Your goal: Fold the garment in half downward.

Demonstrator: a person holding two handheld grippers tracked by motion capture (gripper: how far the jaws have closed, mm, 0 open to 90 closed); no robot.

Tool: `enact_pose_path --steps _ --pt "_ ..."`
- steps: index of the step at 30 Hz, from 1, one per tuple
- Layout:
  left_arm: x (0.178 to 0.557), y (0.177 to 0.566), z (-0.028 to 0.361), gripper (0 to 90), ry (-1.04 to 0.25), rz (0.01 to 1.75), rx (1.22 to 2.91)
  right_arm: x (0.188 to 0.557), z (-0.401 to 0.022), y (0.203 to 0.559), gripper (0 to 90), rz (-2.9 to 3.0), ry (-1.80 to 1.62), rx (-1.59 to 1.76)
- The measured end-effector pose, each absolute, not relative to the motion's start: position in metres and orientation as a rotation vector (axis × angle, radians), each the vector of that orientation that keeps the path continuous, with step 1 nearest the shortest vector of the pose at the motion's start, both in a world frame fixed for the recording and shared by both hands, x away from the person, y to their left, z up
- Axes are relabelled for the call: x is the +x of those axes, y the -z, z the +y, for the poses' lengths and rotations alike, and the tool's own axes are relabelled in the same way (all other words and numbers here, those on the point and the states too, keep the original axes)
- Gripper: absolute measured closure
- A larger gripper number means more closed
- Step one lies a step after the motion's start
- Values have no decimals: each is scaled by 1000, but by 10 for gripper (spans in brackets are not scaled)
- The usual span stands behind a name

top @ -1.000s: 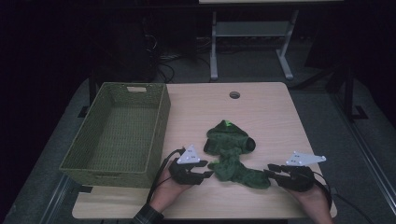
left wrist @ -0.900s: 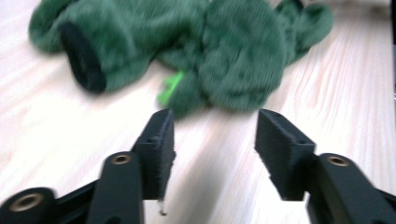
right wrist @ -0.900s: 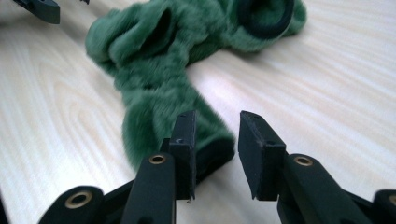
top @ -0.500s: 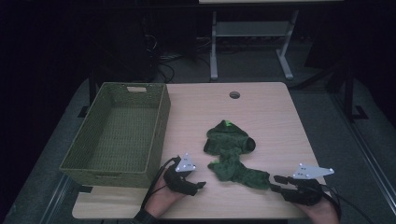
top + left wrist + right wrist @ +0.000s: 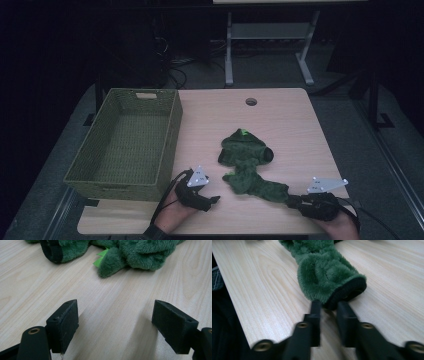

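Observation:
A dark green fleece garment (image 5: 245,155) lies crumpled on the wooden table (image 5: 280,120), with one sleeve stretched toward the near right. My right gripper (image 5: 294,201) sits at the end of that sleeve. In the right gripper view its jaws (image 5: 329,307) have just been closing and pinch the black-edged cuff (image 5: 347,290) between their tips. My left gripper (image 5: 215,199) rests low on the table, left of the garment. Its jaws (image 5: 115,325) have just been opening and stand wide apart over bare wood, a short way from the fleece (image 5: 135,252).
An empty green woven basket (image 5: 170,130) stands at the table's left side, close to my left hand. A round cable hole (image 5: 251,101) is near the far edge. Dark floor and a metal stand lie beyond the table.
The left gripper's jaws have spread wider. The right gripper has drawn slightly toward the near edge, its jaws narrowing on the sleeve end. The garment's body has stayed put.

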State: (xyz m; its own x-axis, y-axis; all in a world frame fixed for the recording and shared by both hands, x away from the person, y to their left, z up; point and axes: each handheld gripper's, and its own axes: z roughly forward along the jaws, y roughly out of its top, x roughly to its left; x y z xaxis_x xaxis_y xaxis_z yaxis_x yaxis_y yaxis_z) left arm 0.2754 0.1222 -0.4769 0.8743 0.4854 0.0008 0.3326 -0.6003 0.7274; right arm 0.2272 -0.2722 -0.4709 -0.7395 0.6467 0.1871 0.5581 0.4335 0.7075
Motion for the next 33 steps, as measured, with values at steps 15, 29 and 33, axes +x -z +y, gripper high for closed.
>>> enact_pose_path --steps 15,29,33 --pt "275 477 122 208 -251 593 2265 235 -265 452 859 2513 -1283 923" --pt "276 477 122 208 -245 587 2265 249 -239 426 864 2517 -1395 694" --pt "276 477 122 208 -244 589 2261 254 -227 420 863 2538 -1408 641"
